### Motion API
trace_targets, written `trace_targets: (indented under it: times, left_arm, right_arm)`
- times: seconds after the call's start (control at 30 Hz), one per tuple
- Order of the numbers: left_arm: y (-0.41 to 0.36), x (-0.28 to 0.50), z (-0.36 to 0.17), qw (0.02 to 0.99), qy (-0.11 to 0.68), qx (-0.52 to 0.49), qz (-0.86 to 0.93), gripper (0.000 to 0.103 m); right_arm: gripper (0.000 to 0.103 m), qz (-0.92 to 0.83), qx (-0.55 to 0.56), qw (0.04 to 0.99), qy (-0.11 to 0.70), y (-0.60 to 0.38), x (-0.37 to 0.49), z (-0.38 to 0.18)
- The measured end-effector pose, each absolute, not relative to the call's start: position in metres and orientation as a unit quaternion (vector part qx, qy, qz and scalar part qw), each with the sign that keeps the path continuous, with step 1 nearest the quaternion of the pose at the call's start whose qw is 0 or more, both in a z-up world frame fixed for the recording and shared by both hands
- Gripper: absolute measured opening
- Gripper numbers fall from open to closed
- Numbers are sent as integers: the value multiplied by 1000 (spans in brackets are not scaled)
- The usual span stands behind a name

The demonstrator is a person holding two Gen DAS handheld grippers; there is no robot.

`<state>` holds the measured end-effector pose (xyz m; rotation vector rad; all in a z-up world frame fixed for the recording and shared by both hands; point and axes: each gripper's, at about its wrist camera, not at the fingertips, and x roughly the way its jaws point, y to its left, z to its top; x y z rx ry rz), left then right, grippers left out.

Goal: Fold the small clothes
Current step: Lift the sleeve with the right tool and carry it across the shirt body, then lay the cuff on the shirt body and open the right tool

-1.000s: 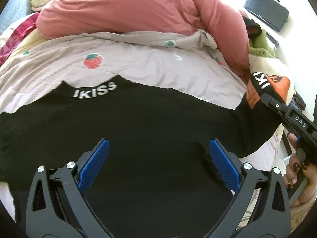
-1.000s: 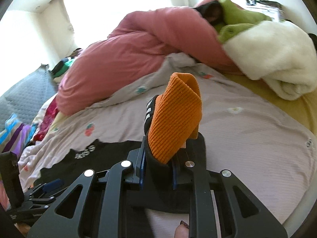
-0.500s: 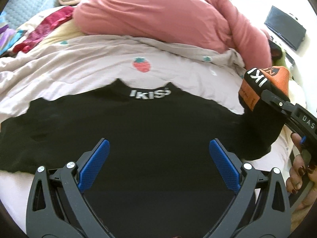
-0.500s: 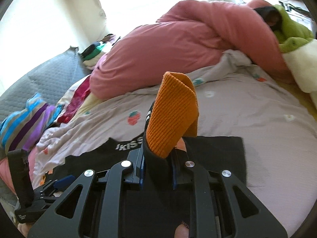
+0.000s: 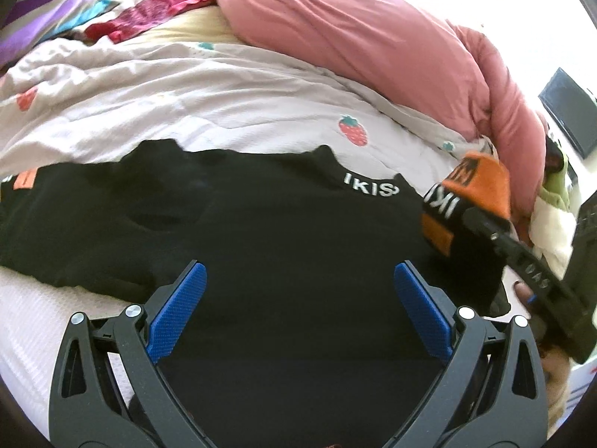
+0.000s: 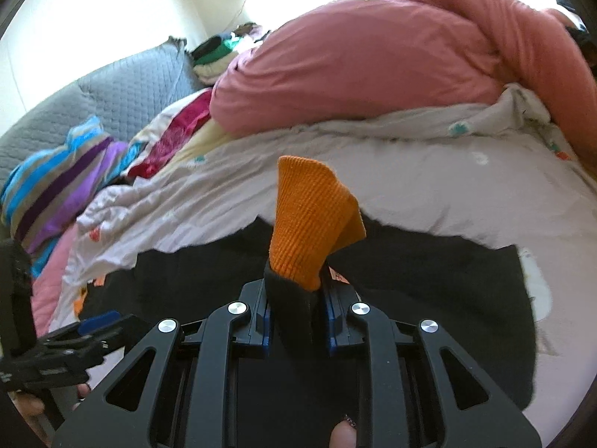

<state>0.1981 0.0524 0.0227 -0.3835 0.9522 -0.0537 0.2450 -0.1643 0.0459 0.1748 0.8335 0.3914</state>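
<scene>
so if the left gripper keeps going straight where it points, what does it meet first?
Most likely the black shirt spread on the bed: it fills the view between the open left gripper fingers. Nothing else shows in that line, though depth is hard to judge.

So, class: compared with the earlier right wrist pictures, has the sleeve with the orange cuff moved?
Yes. The orange cuff, between the opening right gripper, has been carried from over the bare sheet to above the black top.

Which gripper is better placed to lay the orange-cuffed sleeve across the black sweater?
Right. The right gripper has the orange cuff between its opening jaws, above the black sweater. The left gripper is open, holding nothing.
</scene>
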Motion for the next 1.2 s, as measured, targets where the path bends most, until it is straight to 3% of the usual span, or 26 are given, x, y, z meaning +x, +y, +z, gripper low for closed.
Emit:
trace_targets:
  times: [0.13, 0.2, 0.53, 0.57, 0.63, 0.8, 0.87, 0.93, 1.0, 1.2]
  left_arm:
    - [59, 195, 19, 867, 459, -195, -25, 95]
    - [59, 195, 17, 864, 461, -198, -28, 95]
    - [29, 205, -10, 836, 494, -224, -87, 91]
    - [24, 206, -13, 831, 497, -229, -94, 88]
    - [15, 209, -20, 823, 507, -236, -103, 71]
    - [-1, 219, -35, 813, 523, -236, -97, 65]
    - [-6, 223, -39, 814, 525, -232, -91, 48]
    - [-11, 227, -39, 819, 520, -225, -92, 13]
    - [-12, 229, -37, 820, 515, -229, -97, 0]
    - [-4, 228, -11, 846, 481, -208, -103, 0]
  right_arm:
    - [32, 206, 88, 884, 410, -155, 243, 39]
    - [41, 223, 92, 880, 409, -153, 239, 39]
    - [42, 178, 72, 892, 409, -199, 228, 42]
    - [43, 174, 70, 893, 409, -203, 227, 41]
    - [43, 162, 72, 893, 414, -215, 224, 37]
    - [43, 145, 77, 891, 424, -237, 219, 30]
    - [43, 138, 78, 891, 425, -245, 216, 30]
    - [43, 129, 81, 892, 426, -253, 215, 30]
    - [43, 118, 85, 893, 425, -263, 212, 30]
    - [43, 97, 93, 894, 427, -282, 210, 28]
